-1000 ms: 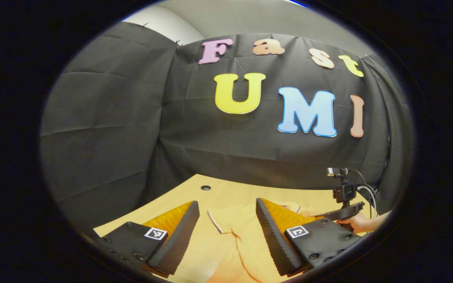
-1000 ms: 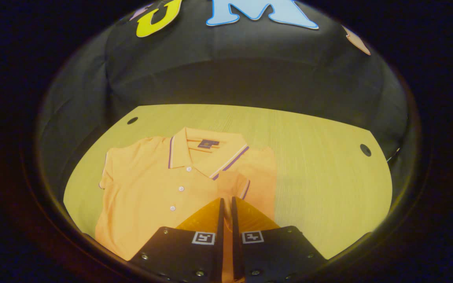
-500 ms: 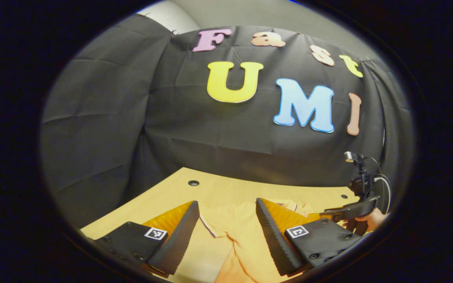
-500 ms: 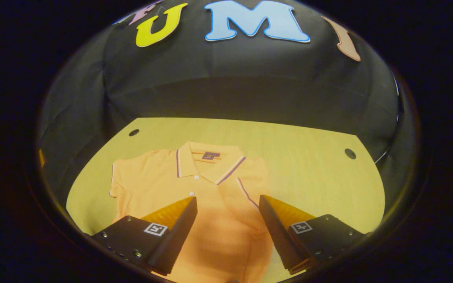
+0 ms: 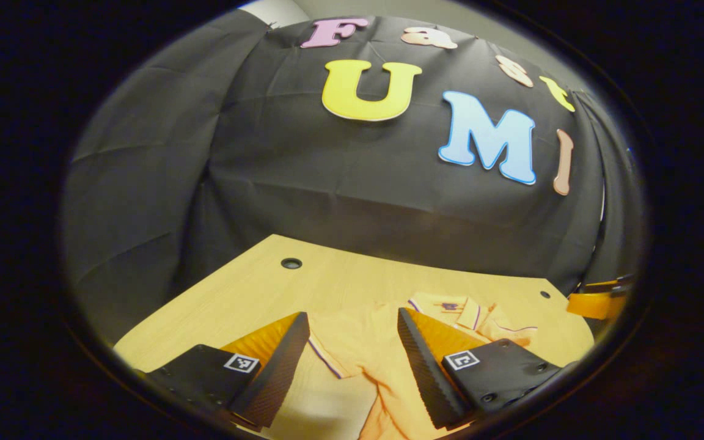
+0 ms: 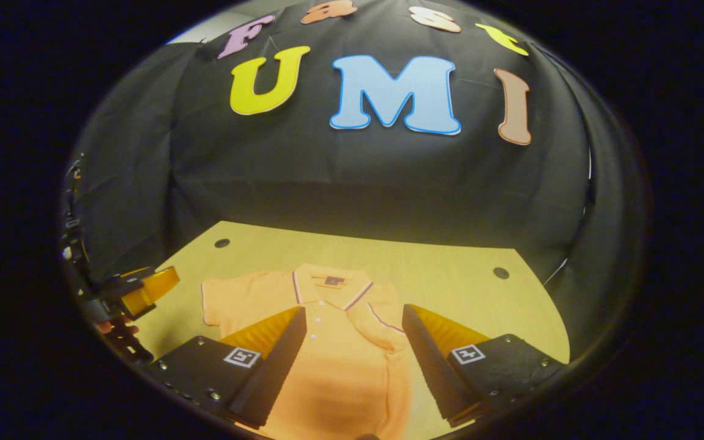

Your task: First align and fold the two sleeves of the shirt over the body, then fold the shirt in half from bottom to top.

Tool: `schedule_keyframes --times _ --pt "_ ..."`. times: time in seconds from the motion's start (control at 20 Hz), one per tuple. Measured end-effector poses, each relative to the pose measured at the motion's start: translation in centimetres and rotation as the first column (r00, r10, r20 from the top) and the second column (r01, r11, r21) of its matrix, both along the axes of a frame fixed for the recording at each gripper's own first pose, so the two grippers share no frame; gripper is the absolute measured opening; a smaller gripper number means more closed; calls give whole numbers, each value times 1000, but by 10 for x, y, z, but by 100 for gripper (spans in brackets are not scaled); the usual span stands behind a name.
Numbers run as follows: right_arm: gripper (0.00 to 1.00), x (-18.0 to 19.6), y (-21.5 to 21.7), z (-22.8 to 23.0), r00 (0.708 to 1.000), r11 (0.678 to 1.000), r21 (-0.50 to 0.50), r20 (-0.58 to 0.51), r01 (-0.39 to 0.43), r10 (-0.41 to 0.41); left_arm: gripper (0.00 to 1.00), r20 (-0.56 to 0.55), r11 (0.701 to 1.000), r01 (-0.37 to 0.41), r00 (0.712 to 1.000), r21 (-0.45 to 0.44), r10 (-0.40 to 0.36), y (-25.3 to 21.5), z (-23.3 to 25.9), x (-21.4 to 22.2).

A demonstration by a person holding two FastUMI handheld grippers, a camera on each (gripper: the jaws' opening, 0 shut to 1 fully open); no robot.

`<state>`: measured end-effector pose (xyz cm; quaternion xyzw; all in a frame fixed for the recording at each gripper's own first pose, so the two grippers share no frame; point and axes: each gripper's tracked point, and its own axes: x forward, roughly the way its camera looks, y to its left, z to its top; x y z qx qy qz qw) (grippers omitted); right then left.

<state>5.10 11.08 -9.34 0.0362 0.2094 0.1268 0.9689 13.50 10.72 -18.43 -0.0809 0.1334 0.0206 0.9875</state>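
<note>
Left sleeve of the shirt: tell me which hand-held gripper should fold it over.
Left, probably. The left hand-held gripper is open, with the unfolded left sleeve between its fingers. The right hand-held gripper hovers open over the shirt's body.

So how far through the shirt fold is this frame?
Done: one sleeve already lies folded over the body of the shirt.
In hand: nothing; the right gripper and left gripper are both open, and the left has the other sleeve between its fingers.
Left: that sleeve lies flat on the table, and the bottom-to-top fold is not yet done.
</note>
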Motion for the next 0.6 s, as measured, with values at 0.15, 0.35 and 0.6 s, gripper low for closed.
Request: schedule_keyframes --times 0.15,0.35,0.6 --pt "97 -27 -3 11 1000 1000 -4 17 9 -9 95 -25 1000 -28 999 1 28 11 -19 23" --pt "97 -52 -14 26 996 999 14 71 51 -52 95 -63 997 -76 995 -19 75 31 -45 43" --pt "97 -69 -31 33 992 997 18 101 80 -81 94 -140 993 -111 985 -31 106 41 -83 58"
